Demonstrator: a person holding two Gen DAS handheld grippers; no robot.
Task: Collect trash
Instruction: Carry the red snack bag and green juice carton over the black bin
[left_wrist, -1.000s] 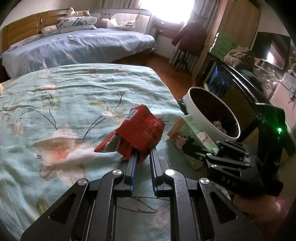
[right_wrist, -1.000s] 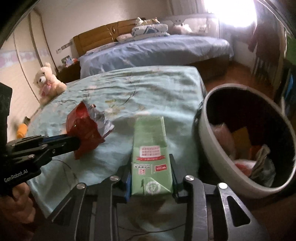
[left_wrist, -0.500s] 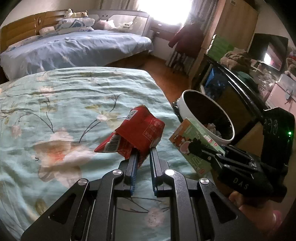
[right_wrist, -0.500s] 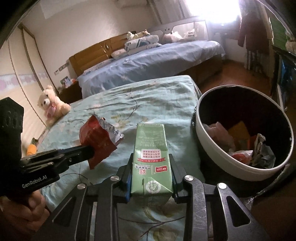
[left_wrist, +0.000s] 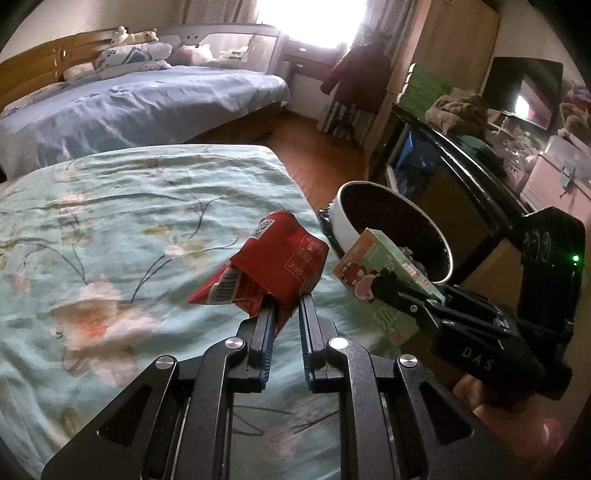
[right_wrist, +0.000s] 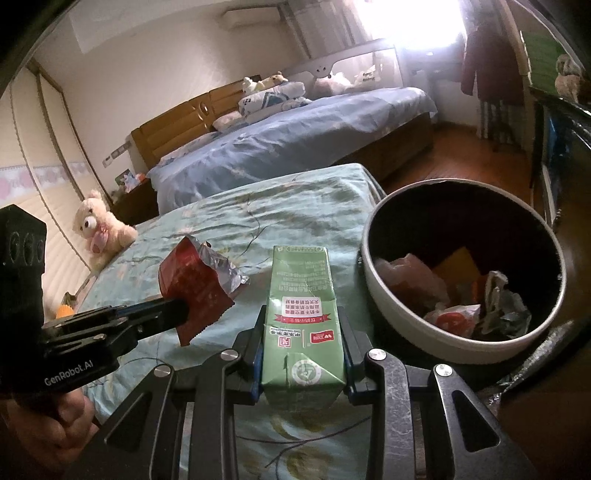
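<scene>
Above floral bedspread (left_wrist: 110, 229), crumpled red wrapper (left_wrist: 280, 262) and seemingly dented green carton (right_wrist: 303, 317), each jaws-clamped.

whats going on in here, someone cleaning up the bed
A person is collecting trash with two handheld grippers. The left gripper pinches a crumpled red snack wrapper, and the right gripper clamps a green drink carton. Both are held above the floral bedspread, near the white bin, which already holds some trash.
</scene>
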